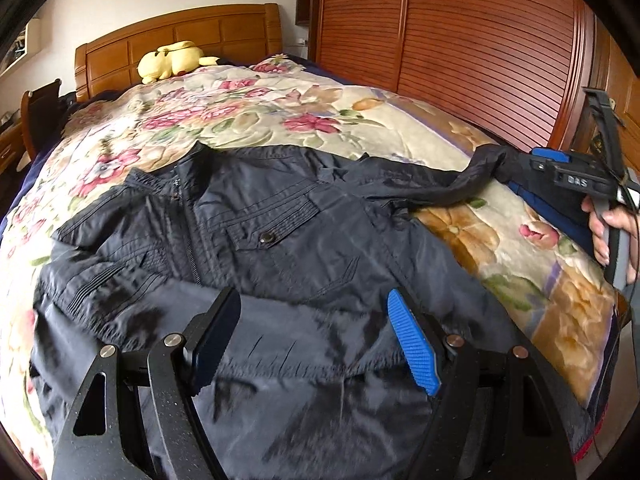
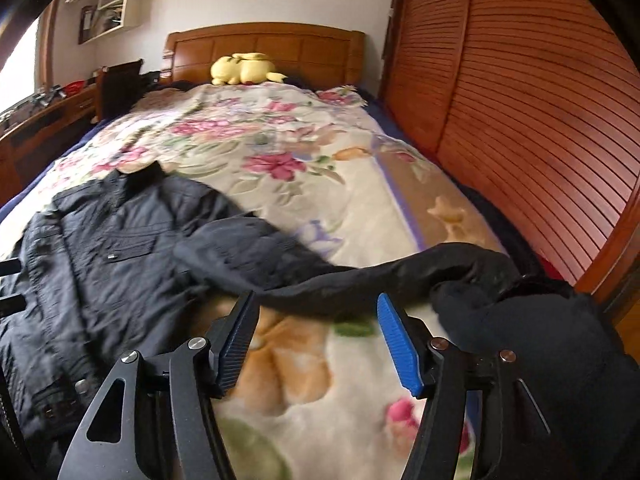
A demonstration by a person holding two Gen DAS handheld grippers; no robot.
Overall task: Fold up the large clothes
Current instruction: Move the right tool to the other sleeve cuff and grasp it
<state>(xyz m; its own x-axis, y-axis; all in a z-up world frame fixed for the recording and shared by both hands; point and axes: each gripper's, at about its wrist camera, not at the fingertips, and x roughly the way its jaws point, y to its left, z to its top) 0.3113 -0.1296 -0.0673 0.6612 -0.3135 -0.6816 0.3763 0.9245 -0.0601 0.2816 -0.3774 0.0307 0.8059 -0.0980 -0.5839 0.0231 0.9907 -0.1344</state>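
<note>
dark jacket lies front up on the floral blanket of the bed, collar toward the headboard. my left gripper hangs over its hem, jaws apart, nothing between. my right gripper jaws apart too, just before the stretched-out sleeve. yellow plush by the headboard.
</note>
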